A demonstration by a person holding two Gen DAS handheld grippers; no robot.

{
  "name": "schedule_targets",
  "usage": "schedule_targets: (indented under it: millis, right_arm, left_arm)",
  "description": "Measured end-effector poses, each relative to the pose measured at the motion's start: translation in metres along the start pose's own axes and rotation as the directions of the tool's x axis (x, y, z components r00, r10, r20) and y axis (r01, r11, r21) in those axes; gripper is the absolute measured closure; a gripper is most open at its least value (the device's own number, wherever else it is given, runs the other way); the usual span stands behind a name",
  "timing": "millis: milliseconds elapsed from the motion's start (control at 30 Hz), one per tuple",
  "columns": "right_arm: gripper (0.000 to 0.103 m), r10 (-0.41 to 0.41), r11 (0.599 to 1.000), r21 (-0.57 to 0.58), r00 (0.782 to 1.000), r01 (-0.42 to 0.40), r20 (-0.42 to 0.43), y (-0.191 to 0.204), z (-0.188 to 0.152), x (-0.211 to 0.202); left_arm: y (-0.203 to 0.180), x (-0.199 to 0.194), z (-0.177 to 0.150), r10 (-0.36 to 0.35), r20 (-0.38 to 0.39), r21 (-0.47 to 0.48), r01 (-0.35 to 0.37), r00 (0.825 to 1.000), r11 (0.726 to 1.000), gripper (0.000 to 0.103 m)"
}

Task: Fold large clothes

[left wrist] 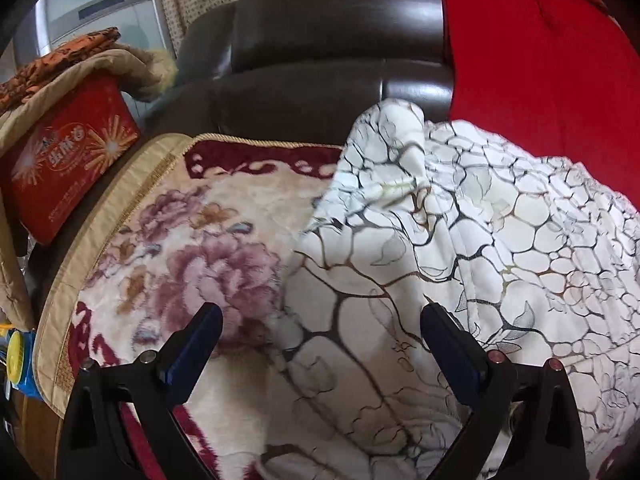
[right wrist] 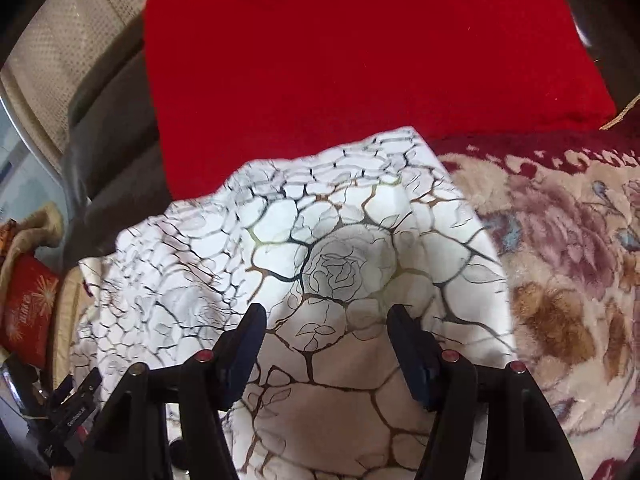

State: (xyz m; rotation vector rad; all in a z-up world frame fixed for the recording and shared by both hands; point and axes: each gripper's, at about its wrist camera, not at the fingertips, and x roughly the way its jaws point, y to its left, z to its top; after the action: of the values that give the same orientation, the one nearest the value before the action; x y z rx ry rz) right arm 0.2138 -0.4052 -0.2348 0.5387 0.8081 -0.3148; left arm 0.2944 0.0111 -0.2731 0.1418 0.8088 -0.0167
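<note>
The white garment (left wrist: 460,248), printed with a dark and gold crackle pattern and outlined roses, lay bunched on the floral plush blanket (left wrist: 192,248) that covered the sofa seat, and I could not make out its collar, sleeves or hem, so what kind of garment it was stayed unclear to me. Its lower part ran out of the bottom of both views, hidden under my tools. My left gripper (left wrist: 320,344) hung over the garment's left edge with its fingers spread wide and nothing pinched; the left fingertip (left wrist: 208,320) stood over the blanket and the other over the white cloth, though whether either brushed the fabric I could not tell. My right gripper (right wrist: 326,332) was also spread, less widely, over the rose print, its blue pads (right wrist: 248,336) apart with cloth showing between them but no fold gripped. Behind the garment a bright red cloth (right wrist: 360,60) was draped over the dark leather sofa back (left wrist: 332,52), its top cut off by the frame. To the far left a red box with gold starbursts (left wrist: 68,168) leaned under a tan quilted cover (left wrist: 92,68); its lettering was too blurred to read. A yellow and blue object (left wrist: 18,364) at the left edge was mostly cut off.
</note>
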Motion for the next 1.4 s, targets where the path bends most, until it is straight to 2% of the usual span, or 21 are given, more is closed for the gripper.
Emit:
schedule_targets:
  millis: [267, 400, 467, 567, 633, 800, 900, 1000, 1067, 1167, 1400]
  right_arm:
    - [0.036, 0.069, 0.996, 0.058, 0.998, -0.070, 0.013, -0.017, -0.013, -0.039]
    - [0.036, 0.122, 0.989, 0.089, 0.993, -0.120, -0.013, -0.026, -0.030, -0.052]
    - [0.036, 0.137, 0.984, 0.118, 0.990, -0.132, -0.035, -0.034, -0.038, -0.054]
    - [0.036, 0.143, 0.982, 0.139, 0.982, -0.126, -0.122, -0.043, -0.047, -0.042]
    - [0.036, 0.147, 0.980, 0.147, 0.985, -0.132, -0.095, -0.041, -0.048, -0.048]
    - [0.036, 0.193, 0.972, 0.133, 0.981, -0.193, 0.017, -0.030, -0.045, -0.072]
    - [0.036, 0.205, 0.971, 0.117, 0.978, -0.208, 0.041, -0.021, -0.045, -0.073]
    - [0.036, 0.151, 0.983, 0.113, 0.988, -0.145, -0.040, -0.016, -0.049, -0.051]
    - [0.036, 0.117, 0.987, 0.120, 0.988, -0.105, -0.097, -0.016, -0.052, -0.034]
    - [0.035, 0.121, 0.987, 0.119, 0.990, -0.112, -0.072, -0.012, -0.049, -0.039]
    - [0.035, 0.163, 0.981, 0.100, 0.986, -0.164, 0.013, -0.005, -0.045, -0.057]
  left_arm:
    - [0.026, -0.030, -0.004, -0.034, 0.021, -0.098, 0.036, 0.999, 0.995, 0.003]
    - [0.036, -0.042, -0.021, -0.006, 0.024, -0.115, 0.009, 1.000, 0.993, 0.003]
    - [0.043, -0.043, -0.037, -0.031, 0.001, -0.148, 0.031, 1.000, 0.988, 0.003]
    - [0.045, -0.036, -0.054, -0.066, -0.054, -0.165, 0.056, 0.996, 0.985, 0.003]
    - [0.047, -0.039, -0.059, -0.081, -0.054, -0.171, 0.070, 0.995, 0.983, 0.003]
    - [0.056, -0.062, -0.070, -0.133, 0.034, -0.199, 0.137, 0.991, 0.970, 0.003]
    - [0.053, -0.063, -0.070, -0.178, 0.046, -0.196, 0.184, 0.983, 0.963, 0.003]
    - [0.042, -0.052, -0.067, -0.151, 0.013, -0.147, 0.151, 0.989, 0.978, 0.003]
    - [0.035, -0.037, -0.066, -0.127, -0.047, -0.130, 0.120, 0.991, 0.984, 0.003]
    - [0.036, -0.031, -0.066, -0.138, -0.065, -0.153, 0.126, 0.988, 0.980, 0.003]
    - [0.030, -0.036, -0.064, -0.090, -0.038, -0.105, 0.086, 0.995, 0.991, 0.003]
